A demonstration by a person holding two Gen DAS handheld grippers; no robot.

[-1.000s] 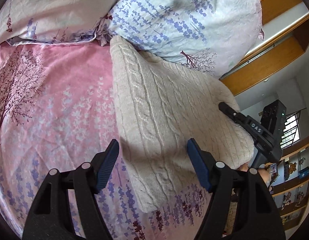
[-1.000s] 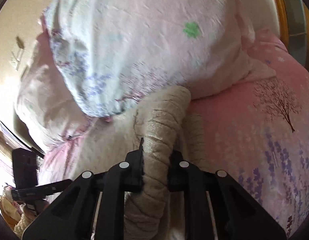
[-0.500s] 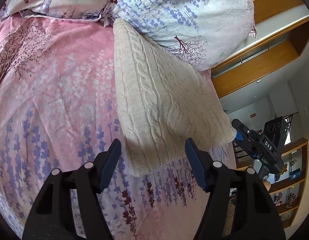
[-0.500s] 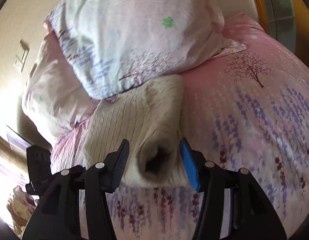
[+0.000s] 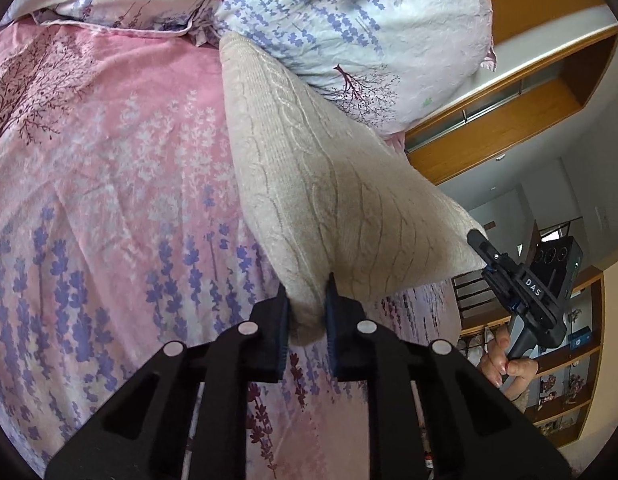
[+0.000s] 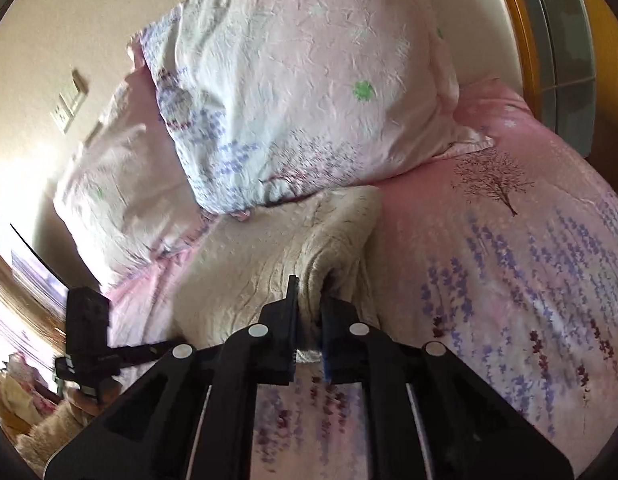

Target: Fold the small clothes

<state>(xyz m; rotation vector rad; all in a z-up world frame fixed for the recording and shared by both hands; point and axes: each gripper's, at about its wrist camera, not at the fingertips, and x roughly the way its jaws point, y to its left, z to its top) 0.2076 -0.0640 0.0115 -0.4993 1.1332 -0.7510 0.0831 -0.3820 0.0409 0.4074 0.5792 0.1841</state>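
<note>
Sweater [image 5: 309,184], cream cable knit, lying on pink bedspread [image 5: 101,184], far end tucked against pale floral pillow [image 5: 349,20]. Near hem lifted slightly off bed at two corners.

Left gripper [image 5: 307,312]: jaws just closed, clenched on near corner of hem, knit bunched between pads. Right gripper [image 6: 309,316]: jaws also just closed, pinching thick rolled edge at other near corner; also seen in left view as black tool [image 5: 505,276] at sweater's right corner, with fingers [image 5: 505,364] wrapped around its handle. Left gripper likewise visible low at left of right view [image 6: 89,336].

Step in hand, by judgement: both near corners secured, ready for lengthwise fold. Fold itself not yet made; sweater lying at full length toward pillow.

Next move, likely: lift both corners together, level with each other, and carry hem forward over body toward pillow end, then lay down with edges matched. Calls for equal height and pace on both sides, since soft heavy knit sags and skews easily. Calls also for care near pillow, where far end sits partly under its edge and cannot be seen fully. Release only once folded layer rests flat.
</note>
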